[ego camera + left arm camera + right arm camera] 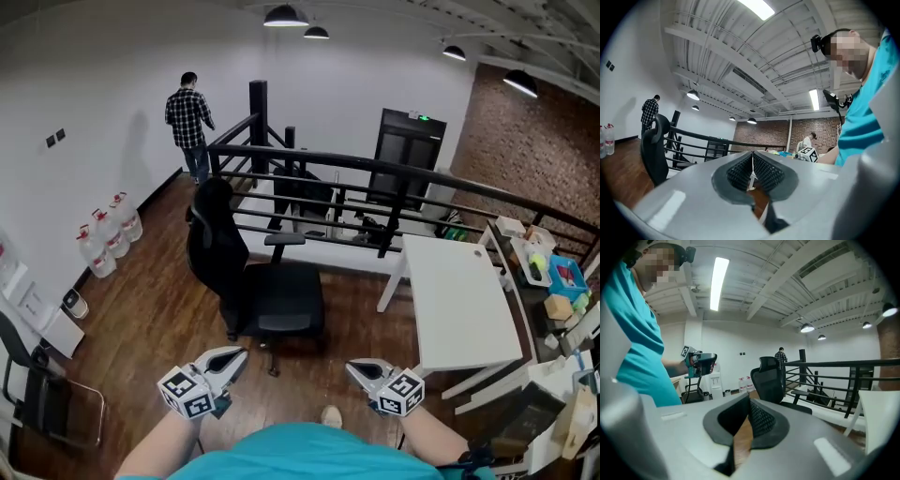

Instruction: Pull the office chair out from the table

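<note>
The black office chair (253, 281) stands on the wood floor, well left of the white table (464, 300), its seat turned toward the table. Both grippers hang low in front of me, apart from the chair. My left gripper (240, 357) is shut and holds nothing; my right gripper (355, 368) is shut and bare too. In the left gripper view the jaws (752, 163) meet, with the chair's back (654, 150) at far left. In the right gripper view the closed jaws (750, 409) point toward the chair (769, 380), and a table corner (881, 408) shows at right.
A black railing (375, 178) runs behind the chair and table. Water bottles (108, 234) line the left wall, and a person in a plaid shirt (190, 122) stands far back. A cluttered shelf (548, 272) sits right of the table; a metal-frame chair (37, 394) is at lower left.
</note>
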`<state>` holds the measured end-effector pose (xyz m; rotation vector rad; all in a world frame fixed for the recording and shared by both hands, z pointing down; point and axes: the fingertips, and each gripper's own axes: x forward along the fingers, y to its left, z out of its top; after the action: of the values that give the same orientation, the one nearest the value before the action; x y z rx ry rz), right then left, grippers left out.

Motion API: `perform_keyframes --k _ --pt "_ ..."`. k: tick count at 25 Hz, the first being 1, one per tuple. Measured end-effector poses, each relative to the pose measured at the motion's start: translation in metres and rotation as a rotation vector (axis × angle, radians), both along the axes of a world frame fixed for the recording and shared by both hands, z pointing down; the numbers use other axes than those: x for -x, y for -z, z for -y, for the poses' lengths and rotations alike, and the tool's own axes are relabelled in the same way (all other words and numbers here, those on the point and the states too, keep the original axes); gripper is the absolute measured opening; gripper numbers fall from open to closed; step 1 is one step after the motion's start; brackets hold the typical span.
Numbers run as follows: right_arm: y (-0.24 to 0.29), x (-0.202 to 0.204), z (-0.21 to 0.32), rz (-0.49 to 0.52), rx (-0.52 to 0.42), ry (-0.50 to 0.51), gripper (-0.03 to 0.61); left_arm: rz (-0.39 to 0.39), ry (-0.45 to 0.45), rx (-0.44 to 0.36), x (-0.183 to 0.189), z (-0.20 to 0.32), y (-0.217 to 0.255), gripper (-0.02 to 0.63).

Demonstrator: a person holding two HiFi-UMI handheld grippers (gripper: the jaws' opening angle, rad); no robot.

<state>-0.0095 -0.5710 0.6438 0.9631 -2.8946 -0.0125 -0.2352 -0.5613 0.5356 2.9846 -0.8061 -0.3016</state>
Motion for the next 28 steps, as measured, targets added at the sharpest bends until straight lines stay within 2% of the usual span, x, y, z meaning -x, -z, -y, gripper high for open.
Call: perform_keyframes --k 5,8,12,16,23,28 --pt "0.022 -0.011 -0.056 0.007 -0.01 -0.073 0.005 -0.03 -0.04 -0.003 0.004 -0.051 -0.012 0.021" --pt "0.029 -0.023 -0.085 0.003 -0.017 -0.111 0.005 -0.052 -0.069 0.028 -0.008 -0.076 -0.024 0.021" --pt "0.022 -0.048 -0.119 0.014 -0.006 -0.151 0.005 -0.037 -0.112 0.024 -0.035 -0.104 -0.032 0.021" --pt "0.019 -0.085 -0.159 0.014 -0.017 -0.158 0.005 -0.036 -0.146 0.031 -0.085 -0.14 -0.036 0.021" --pt "0.016 -0.189 -0.245 0.007 -0.053 -0.143 0.005 -0.055 -0.168 0.022 -0.21 -0.217 -0.044 0.021" --pt "0.019 -0.234 -0.299 0.004 -0.049 -0.108 0.005 -0.074 -0.168 0.047 -0.27 -0.27 -0.047 0.021"
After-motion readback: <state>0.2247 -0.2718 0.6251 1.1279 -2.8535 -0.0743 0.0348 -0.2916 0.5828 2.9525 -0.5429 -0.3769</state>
